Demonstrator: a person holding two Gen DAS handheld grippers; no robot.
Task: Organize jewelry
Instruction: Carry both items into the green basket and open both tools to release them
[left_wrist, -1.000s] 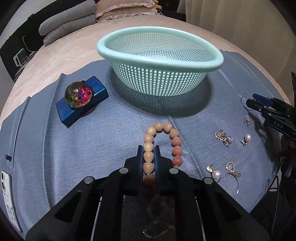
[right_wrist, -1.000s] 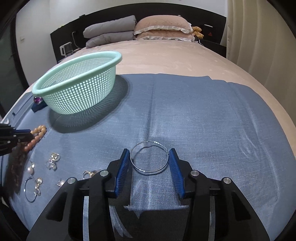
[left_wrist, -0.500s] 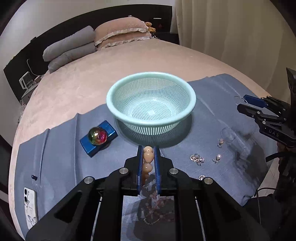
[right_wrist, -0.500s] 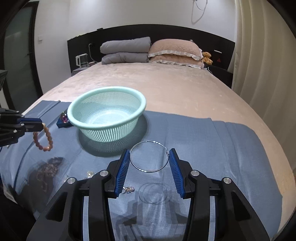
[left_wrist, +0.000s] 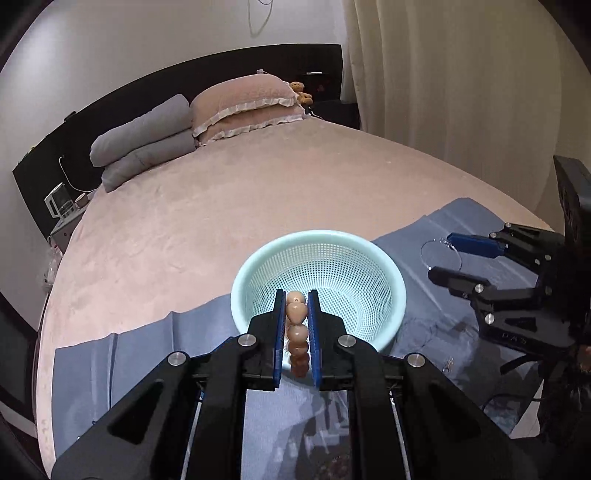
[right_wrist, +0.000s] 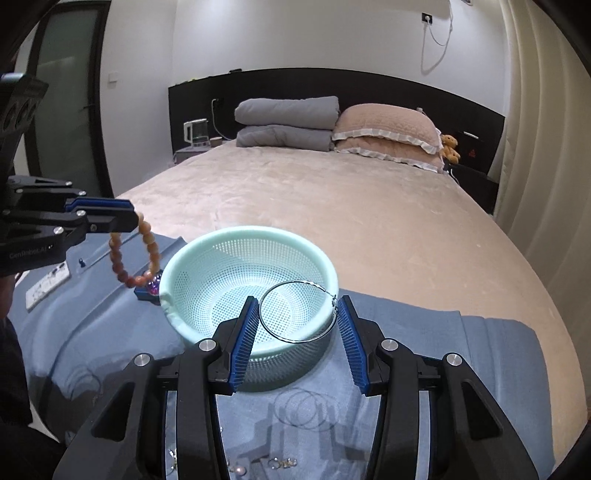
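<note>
Peach-coloured beads of the bracelet (right_wrist: 135, 254) are now hanging in the air rather than lying on the blue cloth (right_wrist: 461, 350): over the last second the left gripper (left_wrist: 297, 314), clenched on the top of the loop, has been lifting it clear of the fabric, and the rest of the strand is dangling just left of the mint-green basket (left_wrist: 388, 280), above the small blue box with the iridescent ball (right_wrist: 152, 286). In the left wrist view the blue pads are pressing the beads from both sides, with the basket's mesh bowl showing directly behind them, so the bracelet is looking close to a drop position, though from the right wrist view it is still hanging outside the rim. Moving right, the basket itself is sitting empty on the cloth. Further right, the right gripper (right_wrist: 297, 325) has likewise been rising from the cloth and is carrying the thin silver hoop (right_wrist: 297, 312), wedged across its half-closed blue pads; the hoop is hovering over the basket's near rim. Small earrings (right_wrist: 282, 462) are still lying on the cloth below. Both pieces are therefore airborne and converging on the basket, which suggests the two releases are the next step, with the scattered earrings remaining afterwards.
</note>
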